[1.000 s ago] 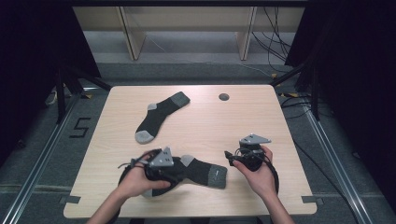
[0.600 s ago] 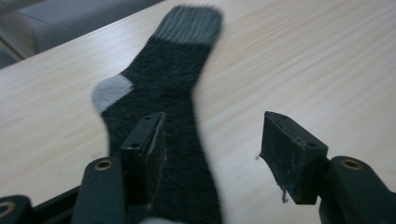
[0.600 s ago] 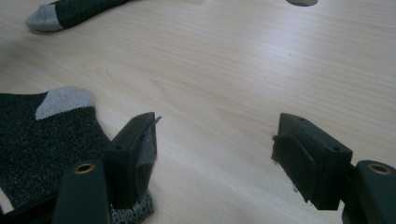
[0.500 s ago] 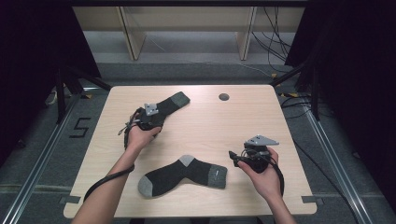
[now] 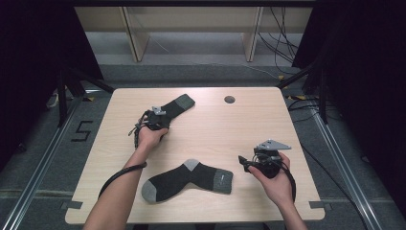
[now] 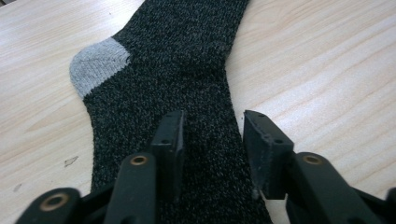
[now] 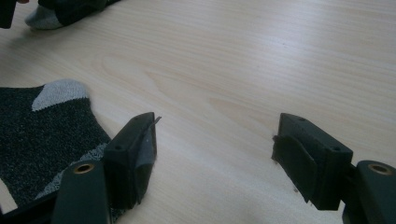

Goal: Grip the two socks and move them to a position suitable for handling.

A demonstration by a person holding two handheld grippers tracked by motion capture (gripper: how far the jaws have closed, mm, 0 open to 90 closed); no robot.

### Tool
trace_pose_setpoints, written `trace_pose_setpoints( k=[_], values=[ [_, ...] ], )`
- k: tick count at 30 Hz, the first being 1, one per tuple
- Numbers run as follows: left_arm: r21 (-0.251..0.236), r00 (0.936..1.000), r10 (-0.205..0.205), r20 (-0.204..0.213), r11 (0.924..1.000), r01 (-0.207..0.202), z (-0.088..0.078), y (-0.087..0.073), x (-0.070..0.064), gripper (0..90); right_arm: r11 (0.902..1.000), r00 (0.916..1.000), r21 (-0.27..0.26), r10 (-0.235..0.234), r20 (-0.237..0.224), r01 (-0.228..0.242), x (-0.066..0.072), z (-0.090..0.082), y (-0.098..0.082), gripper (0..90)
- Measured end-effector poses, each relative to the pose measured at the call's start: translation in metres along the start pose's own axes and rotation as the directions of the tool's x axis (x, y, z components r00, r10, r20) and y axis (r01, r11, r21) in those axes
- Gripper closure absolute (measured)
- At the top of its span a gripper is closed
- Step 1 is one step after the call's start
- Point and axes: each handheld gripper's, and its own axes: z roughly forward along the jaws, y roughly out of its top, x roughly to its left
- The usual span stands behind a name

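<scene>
Wooden table (image 5: 210, 120): my left gripper (image 6: 212, 135) straddles the far sock (image 6: 187, 70), jaws just narrowing along its length, not yet pinching; right gripper (image 7: 215, 154) wide, empty.

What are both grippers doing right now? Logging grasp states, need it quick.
Left gripper: jaws have just been closing over the far sock, not pinching it yet.
Right gripper: open, holding nothing.

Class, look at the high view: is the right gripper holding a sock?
No, the right gripper hangs open beside the near sock, with nothing between its jaws.
</scene>
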Motion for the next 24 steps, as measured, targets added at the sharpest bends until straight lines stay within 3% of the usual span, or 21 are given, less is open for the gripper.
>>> trace_pose_setpoints(
  k=[1,2,4,6,7,9,13,14,15,17,18,19,20,21,22,23,24],
  values=[
    [0.000,1.0000,0.000,0.000,1.0000,0.000,0.000,0.000,0.000,60.5,1.0000,1.0000,0.000,0.000,0.000,0.000,0.000,0.000,0.000,30.4],
    [0.005,1.0000,0.002,-0.001,1.0000,-0.002,0.001,0.000,0.000,63.0,0.9995,0.9996,-0.011,-0.029,0.005,0.029,-0.003,0.001,0.000,30.5],
    [0.008,0.9994,0.035,-0.007,0.9994,-0.034,0.001,0.000,0.000,64.8,0.9995,0.9996,-0.011,-0.028,0.006,0.028,-0.003,0.001,0.000,30.4],
    [0.008,0.9982,0.059,-0.009,0.9982,-0.059,0.001,0.000,0.000,74.7,0.9999,0.9999,-0.007,-0.013,-0.006,0.013,-0.002,0.002,0.000,30.5],
    [0.002,0.9979,0.065,-0.003,0.9979,-0.065,0.001,0.001,0.000,74.7,0.9999,0.9999,-0.007,-0.013,-0.006,0.013,-0.002,0.002,0.000,30.5],
    [-0.008,0.9958,0.089,0.022,0.9960,-0.089,-0.001,0.002,0.001,83.0,1.0000,1.0000,-0.006,-0.007,-0.007,0.007,-0.002,0.002,-0.001,30.4],
    [-0.049,0.9920,0.123,0.026,0.9913,-0.122,-0.014,0.009,0.004,84.2,0.9997,0.9996,-0.010,-0.024,0.013,0.024,-0.005,-0.001,-0.001,30.5],
    [-0.073,0.9892,0.144,0.027,0.9872,-0.142,-0.024,0.016,0.005,84.4,0.9999,0.9999,-0.013,0.011,0.003,-0.011,-0.005,-0.001,-0.002,30.4],
    [-0.073,0.9892,0.144,0.027,0.9872,-0.142,-0.024,0.016,0.005,84.4,0.9999,0.9999,-0.013,0.011,0.003,-0.011,-0.005,-0.001,-0.002,30.4],
    [-0.112,0.9840,0.174,0.036,0.9792,-0.169,-0.039,0.028,0.003,84.5,0.9997,1.0000,-0.023,0.008,0.003,-0.008,-0.009,-0.001,-0.002,30.4],
    [-0.159,0.9790,0.196,0.057,0.9698,-0.185,-0.050,0.037,0.000,84.6,0.9996,0.9998,-0.027,0.004,0.017,-0.004,-0.009,-0.002,-0.002,30.5],
    [-0.159,0.9790,0.196,0.057,0.9698,-0.185,-0.050,0.037,0.000,84.6,0.9996,0.9998,-0.027,0.004,0.017,-0.004,-0.009,-0.002,-0.002,30.5],
    [-0.194,0.9693,0.235,0.070,0.9564,-0.218,-0.065,0.047,-0.005,84.6,0.9995,0.9996,-0.022,-0.021,0.021,0.021,-0.010,-0.003,-0.001,30.5],
    [-0.194,0.9693,0.235,0.070,0.9564,-0.218,-0.065,0.047,-0.005,84.6,0.9995,0.9996,-0.022,-0.021,0.021,0.021,-0.010,-0.003,-0.001,30.5],
    [-0.218,0.9565,0.283,0.069,0.9398,-0.263,-0.075,0.054,-0.008,84.6,0.9997,0.9998,-0.020,-0.013,0.018,0.013,-0.010,-0.003,0.000,30.4],
    [-0.236,0.9521,0.297,0.072,0.9326,-0.273,-0.080,0.056,-0.011,84.6,0.9999,0.9998,-0.016,0.002,0.020,-0.002,-0.009,-0.004,0.000,30.5],
    [-0.252,0.9395,0.330,0.091,0.9205,-0.299,-0.092,0.061,-0.018,84.6,0.9999,0.9998,-0.015,0.001,0.021,-0.001,-0.009,-0.004,0.000,30.5]
  ],
)
